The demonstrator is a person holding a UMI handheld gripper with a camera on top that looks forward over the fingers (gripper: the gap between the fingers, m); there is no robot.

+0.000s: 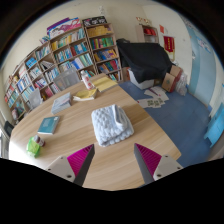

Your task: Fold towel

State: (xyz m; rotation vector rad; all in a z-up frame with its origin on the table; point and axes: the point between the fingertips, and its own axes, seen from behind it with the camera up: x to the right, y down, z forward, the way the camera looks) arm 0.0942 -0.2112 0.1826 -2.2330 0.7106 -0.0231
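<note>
Bookshelves (pixel 70 55) line the far wall of the room I'm looking into, and a round wooden table (pixel 75 135) fills the space in front of me. My gripper (pixel 113 160) hovers above the near edge of that table with its jaws spread wide apart and nothing between them; the two magenta pads (pixel 79 158) face each other across bare wood. Just ahead of the fingers, roughly centred between them, I see the towel (pixel 112 122), pale with a checked pattern, lying on the tabletop as a compact, already bunched or folded rectangle. It is clear of both fingers.

Off to my left on the table sit a small green object (pixel 36 146) near the edge and a teal book (pixel 48 125) a little further in. Beyond the towel several more books (pixel 92 88) lie scattered over the far part of the table. Past the table, a dark armchair (pixel 148 62) stands against the back wall, with papers (pixel 155 97) on the blue floor (pixel 185 120) near it.
</note>
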